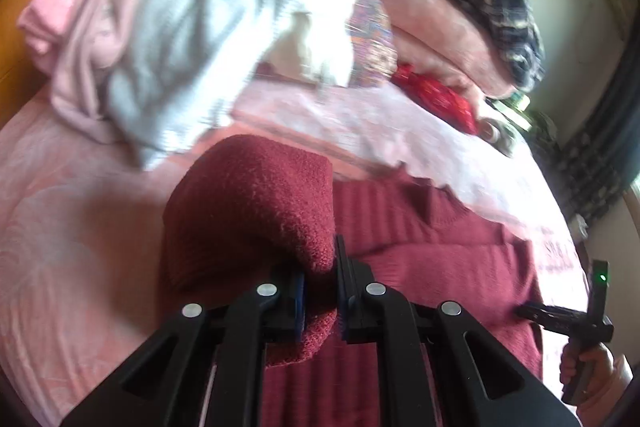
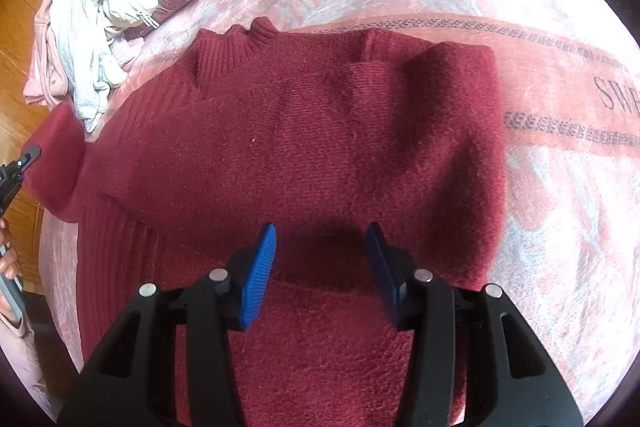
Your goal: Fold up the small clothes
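The left gripper is clenched on a sleeve of the dark red sweater, the knit bunched up just ahead of its pads. The right gripper hangs over the sweater's body with its blue pads spread and nothing between them. The sweater lies spread on the pink bedspread, and a heap of white and pink clothes sits beyond the left gripper.
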Demonstrator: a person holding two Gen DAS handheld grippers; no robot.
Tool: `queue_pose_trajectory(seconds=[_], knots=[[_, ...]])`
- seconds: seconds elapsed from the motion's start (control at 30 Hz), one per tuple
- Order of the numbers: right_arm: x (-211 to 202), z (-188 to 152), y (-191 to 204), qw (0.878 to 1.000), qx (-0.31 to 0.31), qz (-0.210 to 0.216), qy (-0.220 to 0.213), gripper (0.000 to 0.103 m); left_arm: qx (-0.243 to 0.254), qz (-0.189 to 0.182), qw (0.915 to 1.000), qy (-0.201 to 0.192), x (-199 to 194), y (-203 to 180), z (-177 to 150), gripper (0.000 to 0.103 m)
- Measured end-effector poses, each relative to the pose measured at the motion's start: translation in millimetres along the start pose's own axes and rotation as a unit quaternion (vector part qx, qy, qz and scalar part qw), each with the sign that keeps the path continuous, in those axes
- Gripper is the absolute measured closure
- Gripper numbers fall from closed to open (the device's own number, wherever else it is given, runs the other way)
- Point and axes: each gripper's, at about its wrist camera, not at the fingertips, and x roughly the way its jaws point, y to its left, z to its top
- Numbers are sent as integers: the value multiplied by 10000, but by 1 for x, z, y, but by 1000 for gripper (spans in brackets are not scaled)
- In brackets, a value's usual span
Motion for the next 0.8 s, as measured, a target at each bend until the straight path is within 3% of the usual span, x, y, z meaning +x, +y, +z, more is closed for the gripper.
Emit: queue_pose_trajectory(seconds=[0.13,0.27,0.47,0.57,0.63,0.7,0.8], knots=[[-2,-1,-5,10000,-28,-19,-31,56,266,-306,9989,228,24,-48,-13,91],[1,-2,-10,10000,-26,-22,0,56,496,-342,9966,559,56,-77,-34,91],[6,-3,-8,9999,-63,-68,39,51,538,-205,9907,1236,105,-80,-69,85],[5,-1,-1,9999,-103,-76,34,47,583,-378,9892,1292,92,-77,-70,67],[3,1,9,9999,-145,18,31,47,655,-444,9888,1265,74,-75,-63,38],[4,4,22,9997,-165,155,93,47,807,-468,9905,1008,46,-68,-55,33],[9,13,48,9993,-216,278,147,47,940,62,9924,790,24,-45,-41,31]])
